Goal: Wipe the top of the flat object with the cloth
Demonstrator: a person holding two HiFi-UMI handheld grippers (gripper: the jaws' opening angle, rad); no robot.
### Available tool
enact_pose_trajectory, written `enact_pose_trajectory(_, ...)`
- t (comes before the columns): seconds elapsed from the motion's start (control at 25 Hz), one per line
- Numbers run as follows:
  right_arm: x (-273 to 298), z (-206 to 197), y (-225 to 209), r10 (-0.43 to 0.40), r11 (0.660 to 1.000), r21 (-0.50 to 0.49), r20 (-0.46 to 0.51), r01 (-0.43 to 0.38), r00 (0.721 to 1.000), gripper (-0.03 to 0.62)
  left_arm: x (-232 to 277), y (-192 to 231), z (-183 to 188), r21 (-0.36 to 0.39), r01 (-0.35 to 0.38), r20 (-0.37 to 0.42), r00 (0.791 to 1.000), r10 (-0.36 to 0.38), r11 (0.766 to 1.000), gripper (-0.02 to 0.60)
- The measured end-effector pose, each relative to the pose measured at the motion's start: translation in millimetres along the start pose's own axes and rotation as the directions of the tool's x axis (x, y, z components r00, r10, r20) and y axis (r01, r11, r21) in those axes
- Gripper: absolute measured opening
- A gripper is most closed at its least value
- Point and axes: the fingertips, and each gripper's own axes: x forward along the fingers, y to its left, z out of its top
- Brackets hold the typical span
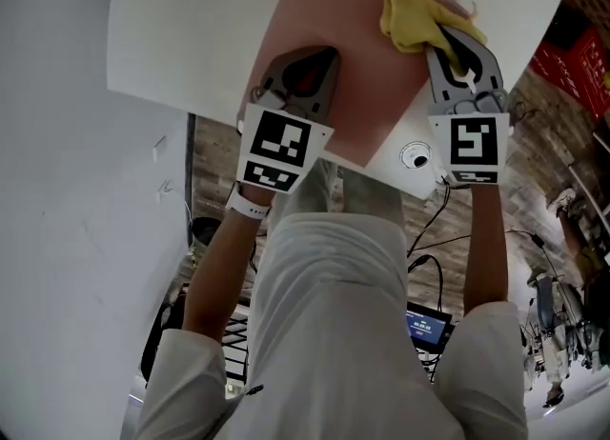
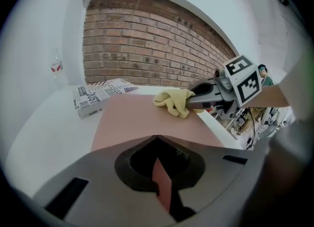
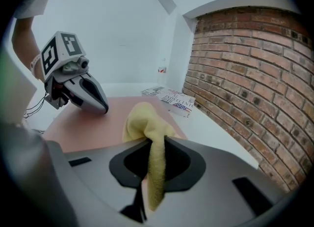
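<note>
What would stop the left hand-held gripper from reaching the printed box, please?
Probably nothing, so yes: from the left hand-held gripper bare pink sheet leads toward the printed box; the cloth sits aside.

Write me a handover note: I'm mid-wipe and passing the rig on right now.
Left gripper: shut, tips pressed on the near left part of the pink board, apparently steadying it.
Right gripper: shut on the yellow cloth, which rests on the board near its far right corner.
The board lies flat on the white table.
Done: the cloth is gripped and on the board. How much has been wiped doesn't show.
Left: sweep the cloth across the whole top, probably toward the left gripper, with the board held down.
</note>
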Motion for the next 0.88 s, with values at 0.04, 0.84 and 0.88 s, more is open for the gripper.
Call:
enact_pose_trajectory(0.04,-2,-1,6,0.01,1.0,0.004,-0.003,-0.01,1.0,0.052,0,0,0,-0.009,0.003,-0.001,1.0,-0.003,1.0,0.017)
enact_pose_trajectory(0.84,-61,-24,138,0.154,0.988,0.028,-0.052,-0.152,0.987,0.052,-10,-3,16,-0.076,0.042,0.133,0.991,-0.032,0.996,0.017)
enact_pose_trajectory(0.88,-62,-24,145,0.158,0.987,0.032,-0.055,-0.156,0.986,0.052,-13,-6,14,-0.055,0.048,0.129,0.991,-0.041,0.997,0.017)
